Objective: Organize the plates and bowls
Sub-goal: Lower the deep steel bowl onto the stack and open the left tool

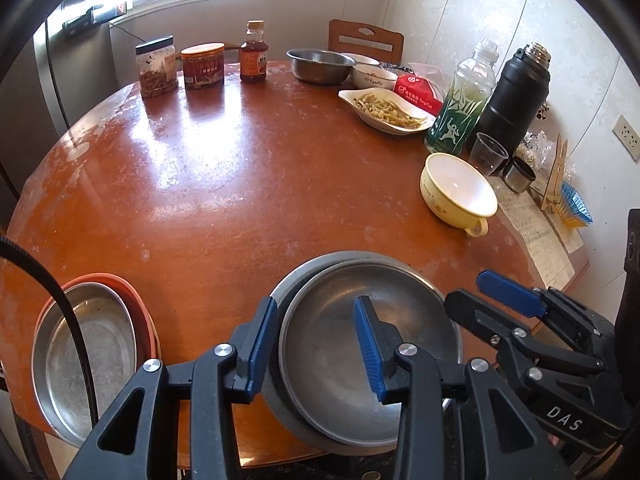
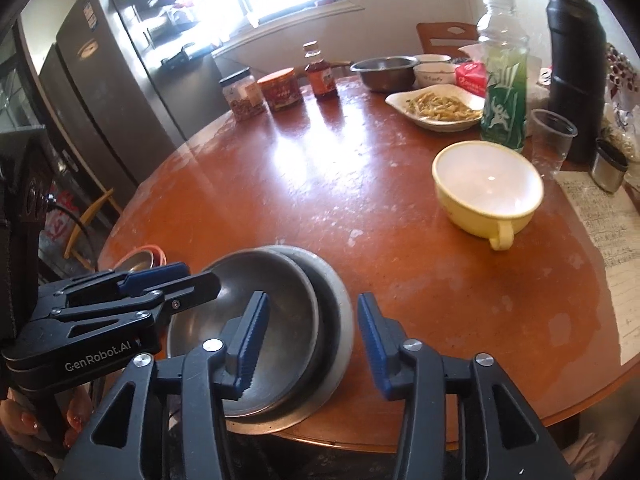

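i've got the steel bowl (image 1: pixel 368 360) nested on the steel plate (image 2: pixel 340 320), overhanging the near edge of the table (image 1: pixel 224 184). my left gripper (image 1: pixel 316 344) and right gripper (image 2: pixel 312 340) straddle opposite rims, fingers apart, gripping nothing. one nudge could tip the stack off. the plate's near rim is hidden.

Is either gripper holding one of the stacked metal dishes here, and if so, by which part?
Neither. The left gripper and right gripper each straddle a rim of the stacked metal dishes without the pads pressing it.
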Tool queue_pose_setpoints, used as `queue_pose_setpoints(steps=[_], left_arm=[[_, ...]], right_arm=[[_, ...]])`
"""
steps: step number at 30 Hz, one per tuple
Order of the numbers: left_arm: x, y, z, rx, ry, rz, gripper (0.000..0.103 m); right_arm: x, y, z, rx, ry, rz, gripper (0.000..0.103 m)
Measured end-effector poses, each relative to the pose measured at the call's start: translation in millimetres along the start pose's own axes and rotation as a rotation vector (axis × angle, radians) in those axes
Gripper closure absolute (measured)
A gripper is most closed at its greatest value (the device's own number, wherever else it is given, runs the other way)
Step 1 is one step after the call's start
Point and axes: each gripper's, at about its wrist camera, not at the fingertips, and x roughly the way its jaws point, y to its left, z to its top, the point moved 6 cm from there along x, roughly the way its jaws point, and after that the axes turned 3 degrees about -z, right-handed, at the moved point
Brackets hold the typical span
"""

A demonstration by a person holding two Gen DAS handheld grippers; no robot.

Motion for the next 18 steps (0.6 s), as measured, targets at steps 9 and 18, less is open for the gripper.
queue_pose_setpoints(steps=[9,18], left_arm=[[-4.5,-20.3,11.3,0.029,-0.021,0.008,0.06],[-1.6,-43.5,23.9,0.053,-0.026,0.001,0.059]], right_arm=[[-17.5,-21.1,10.5,0.029,-0.058,0.007,0.045],[-30.8,-52.2,16.4,0.076,-0.093,-0.015,0.04]])
